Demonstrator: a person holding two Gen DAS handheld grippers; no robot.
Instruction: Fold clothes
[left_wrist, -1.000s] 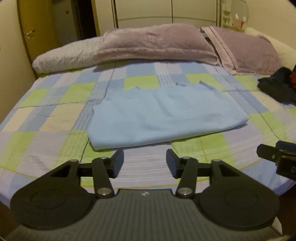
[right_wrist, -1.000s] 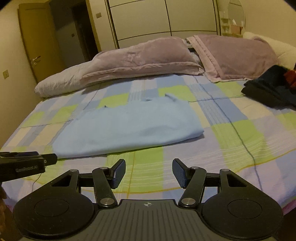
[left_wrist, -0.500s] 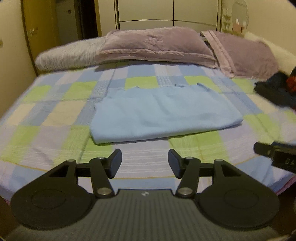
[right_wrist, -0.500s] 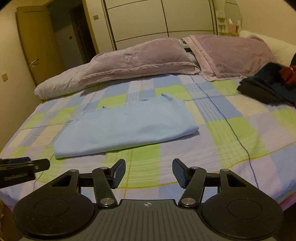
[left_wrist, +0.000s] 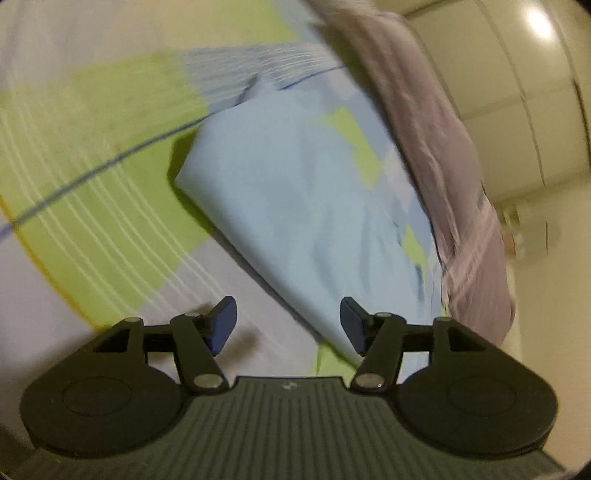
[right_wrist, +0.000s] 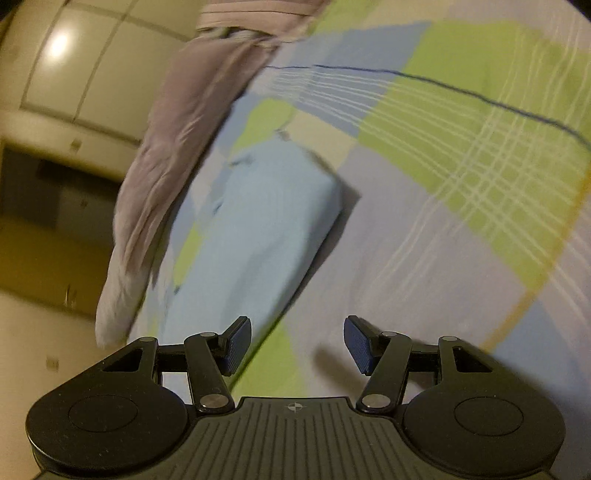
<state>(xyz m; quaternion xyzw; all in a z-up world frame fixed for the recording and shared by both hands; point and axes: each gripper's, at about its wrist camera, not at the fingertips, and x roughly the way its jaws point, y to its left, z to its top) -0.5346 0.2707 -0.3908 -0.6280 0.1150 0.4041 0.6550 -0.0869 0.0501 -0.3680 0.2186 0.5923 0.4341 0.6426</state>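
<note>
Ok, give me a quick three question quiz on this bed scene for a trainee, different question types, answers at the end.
1. True or false: the left claw is shut on the light blue garment.
2. Multiple choice: the garment lies on A) a wooden floor, B) the checked bedspread, C) a chair.
3. Fill the gap: along the far side of the garment lie ___ pillows.

Key
1. False. Both it and the right claw stand open with nothing between the pads; the garment's near edge lies just ahead of each.
2. B
3. Mauve
</note>
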